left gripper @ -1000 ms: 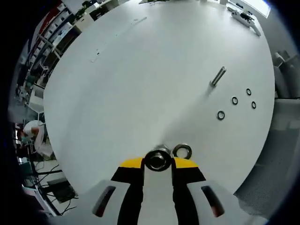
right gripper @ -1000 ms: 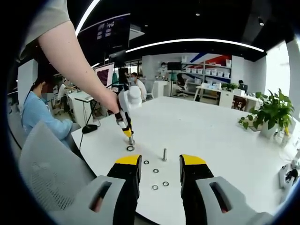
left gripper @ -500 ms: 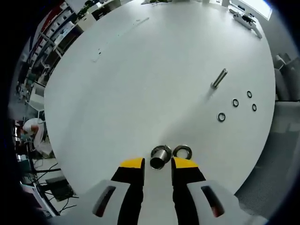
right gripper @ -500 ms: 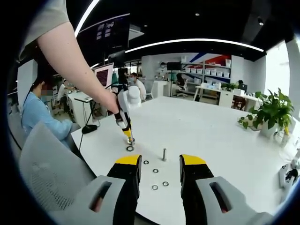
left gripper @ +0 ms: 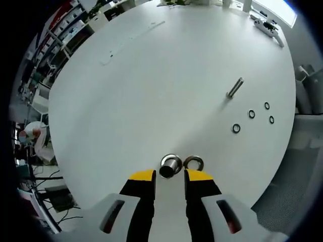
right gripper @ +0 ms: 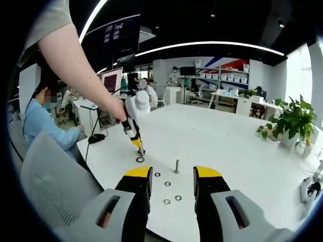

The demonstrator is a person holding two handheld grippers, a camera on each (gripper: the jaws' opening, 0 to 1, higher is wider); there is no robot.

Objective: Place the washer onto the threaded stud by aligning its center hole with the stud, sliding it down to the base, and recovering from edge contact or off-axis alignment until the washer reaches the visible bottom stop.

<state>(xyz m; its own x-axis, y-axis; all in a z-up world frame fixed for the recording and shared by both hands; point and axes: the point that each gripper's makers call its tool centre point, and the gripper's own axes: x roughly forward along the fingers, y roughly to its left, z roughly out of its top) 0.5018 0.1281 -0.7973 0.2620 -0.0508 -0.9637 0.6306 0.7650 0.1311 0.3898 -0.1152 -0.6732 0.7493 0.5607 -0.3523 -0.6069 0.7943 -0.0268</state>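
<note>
Left gripper [left gripper: 169, 177] had backed off metal cylinder [left gripper: 169, 165], jaws parted and empty, large washer [left gripper: 193, 162] beside it on white table [left gripper: 151, 91], threaded stud [left gripper: 234, 87] upright well apart, right gripper [right gripper: 171, 176] spread, empty.

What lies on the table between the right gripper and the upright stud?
In the right gripper view, small washers lie scattered between the right gripper and the stud.

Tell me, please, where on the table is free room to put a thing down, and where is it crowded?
The table is bare from the stud across its middle to the far edge. It is crowded near the small washers beside that stud, and just ahead of the left gripper, where a steel cylinder and a large washer lie.
</note>
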